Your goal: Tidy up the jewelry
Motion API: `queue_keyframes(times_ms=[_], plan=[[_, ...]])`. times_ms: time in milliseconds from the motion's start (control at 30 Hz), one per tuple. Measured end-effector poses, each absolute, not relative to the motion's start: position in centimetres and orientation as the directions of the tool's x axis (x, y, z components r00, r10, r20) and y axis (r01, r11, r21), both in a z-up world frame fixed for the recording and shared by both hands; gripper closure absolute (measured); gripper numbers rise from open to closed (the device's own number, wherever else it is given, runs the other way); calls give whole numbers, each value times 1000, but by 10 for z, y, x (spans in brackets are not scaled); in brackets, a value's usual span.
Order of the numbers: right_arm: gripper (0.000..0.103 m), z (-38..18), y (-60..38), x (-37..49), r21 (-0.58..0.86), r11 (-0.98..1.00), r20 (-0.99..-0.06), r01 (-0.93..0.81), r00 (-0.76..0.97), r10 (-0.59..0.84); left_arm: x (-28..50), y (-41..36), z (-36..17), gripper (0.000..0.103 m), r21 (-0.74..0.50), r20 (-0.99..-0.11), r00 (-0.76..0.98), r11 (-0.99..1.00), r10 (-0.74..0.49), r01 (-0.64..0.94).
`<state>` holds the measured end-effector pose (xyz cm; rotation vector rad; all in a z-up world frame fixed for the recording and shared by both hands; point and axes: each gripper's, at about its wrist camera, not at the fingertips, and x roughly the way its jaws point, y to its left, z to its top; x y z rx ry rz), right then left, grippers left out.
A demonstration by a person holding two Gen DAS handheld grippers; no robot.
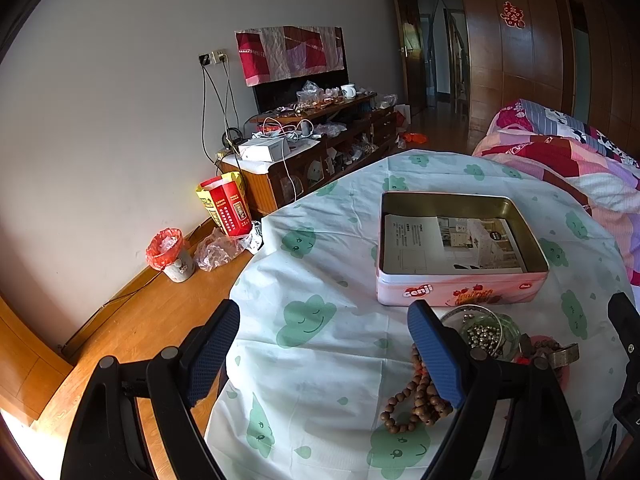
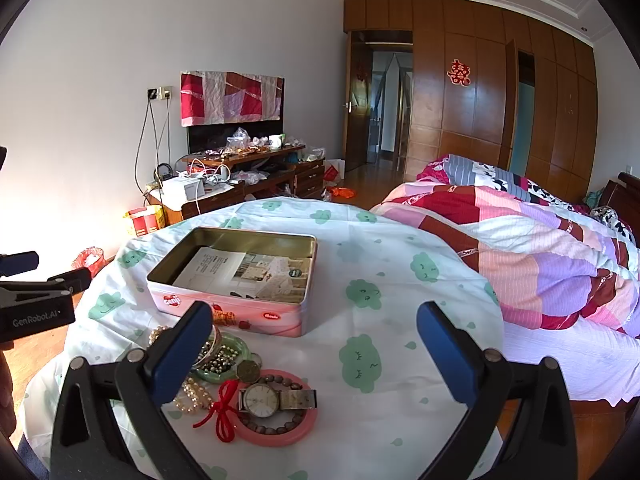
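Both my jaws spread wide, holding nothing; open pink metal tin [image 2: 256,316] (paper inside) behind silver wristwatch [image 2: 276,399], wooden bead strand [image 1: 416,402].

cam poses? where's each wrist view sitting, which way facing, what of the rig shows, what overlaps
Left wrist: low at the table's near-left edge, facing the tin and TV wall; own open jaws show, wooden beads beside them.
Right wrist: further right, facing tin, door, bed; own open jaws show, left gripper at frame left, watch below.
Shared: tin, green bangle, tablecloth.
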<state>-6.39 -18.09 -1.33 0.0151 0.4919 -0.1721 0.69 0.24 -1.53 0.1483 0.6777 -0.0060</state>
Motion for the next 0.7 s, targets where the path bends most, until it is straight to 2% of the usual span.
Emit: queue_keyframes(times_ms=[433, 700], plan=[[0, -31, -177, -64, -33, 985, -499, 168, 851, -162, 17, 2, -35, 17, 146, -659, 750, 988, 52, 60], [0, -54, -192, -60, -34, 983, -573, 178, 803, -166, 19, -12, -57, 17, 140, -700, 714, 980, -4, 143]])
